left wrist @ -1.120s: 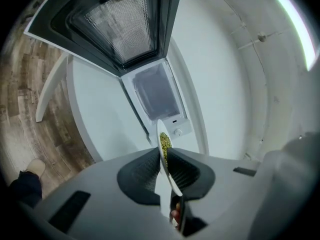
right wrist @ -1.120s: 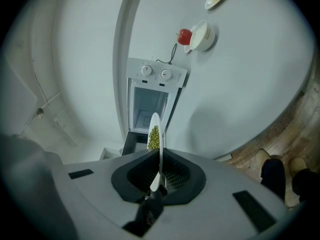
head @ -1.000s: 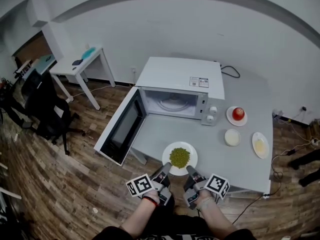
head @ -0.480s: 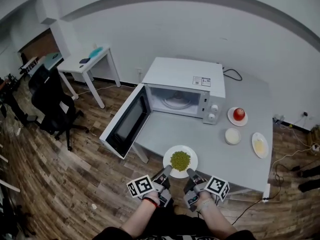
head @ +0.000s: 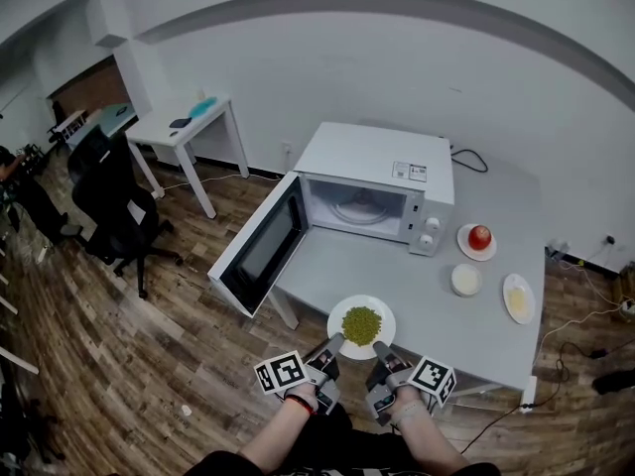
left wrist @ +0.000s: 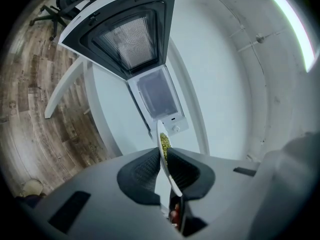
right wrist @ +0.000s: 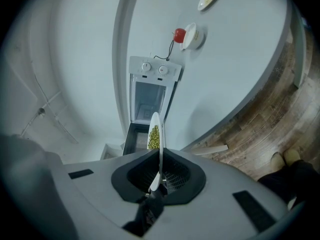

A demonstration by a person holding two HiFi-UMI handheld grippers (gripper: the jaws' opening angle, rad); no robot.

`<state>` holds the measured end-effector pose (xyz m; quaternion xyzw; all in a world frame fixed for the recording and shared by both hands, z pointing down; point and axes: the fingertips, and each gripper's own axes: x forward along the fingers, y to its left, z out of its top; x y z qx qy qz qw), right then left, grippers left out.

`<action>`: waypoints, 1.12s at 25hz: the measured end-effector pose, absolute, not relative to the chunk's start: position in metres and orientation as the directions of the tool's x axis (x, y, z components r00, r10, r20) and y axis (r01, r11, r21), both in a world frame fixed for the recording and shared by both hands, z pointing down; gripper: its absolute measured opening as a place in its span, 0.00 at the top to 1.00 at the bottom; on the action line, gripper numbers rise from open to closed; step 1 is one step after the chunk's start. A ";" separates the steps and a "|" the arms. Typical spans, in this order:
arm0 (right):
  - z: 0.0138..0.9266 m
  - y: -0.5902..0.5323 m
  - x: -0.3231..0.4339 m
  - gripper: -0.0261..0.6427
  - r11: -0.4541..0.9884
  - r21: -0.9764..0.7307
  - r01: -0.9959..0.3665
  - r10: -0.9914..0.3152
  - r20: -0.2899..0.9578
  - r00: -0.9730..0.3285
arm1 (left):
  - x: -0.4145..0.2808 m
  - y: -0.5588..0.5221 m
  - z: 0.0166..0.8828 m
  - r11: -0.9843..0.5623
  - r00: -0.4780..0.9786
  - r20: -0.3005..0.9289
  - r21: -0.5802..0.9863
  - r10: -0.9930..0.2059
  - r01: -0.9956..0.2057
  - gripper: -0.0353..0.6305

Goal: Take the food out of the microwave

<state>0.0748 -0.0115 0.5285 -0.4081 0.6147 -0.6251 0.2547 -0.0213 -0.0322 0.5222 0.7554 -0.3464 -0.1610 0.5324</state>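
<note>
Food: a white plate with a heap of green food, out of the microwave, low in the middle of the head view.
Placement: the plate sits over the near edge of the worktop; whether it rests on it or hangs above it cannot be told.
Left hand-held gripper: clamped on the plate's near rim, dark pads either side of the thin edge.
Right hand-held gripper: likewise clamped on the near rim, just beside the left one.
Microwave: door swung wide toward the left of the frame, cavity bare apart from its turntable.
Neighbours: saucer with a red fruit, small bowl and yellowish dish at the right, well apart from the plate.
Stage: judged nearly done; the plate only needs a firm resting place.
Risk, tilt: both grips bite one side, so the far rim may dip and the loose food could roll off.
Risk, edge: let go here, the plate may tip off the worktop onto the floor.
Risk, slip: glazed rim in narrow pads may slide if either grip eases unevenly.
</note>
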 end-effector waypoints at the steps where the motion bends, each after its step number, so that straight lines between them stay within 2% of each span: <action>1: 0.529 -0.011 0.074 0.90 -0.118 -0.977 -0.179 -0.820 0.198 -0.537 | -0.022 -0.032 0.522 -0.189 0.708 0.128 0.917 -0.695 -0.351 0.88; 28: 0.534 -0.010 0.062 0.90 -0.166 -0.972 -0.167 -0.823 0.230 -0.519 | -0.033 -0.032 0.531 -0.156 0.720 0.166 0.920 -0.674 -0.359 0.88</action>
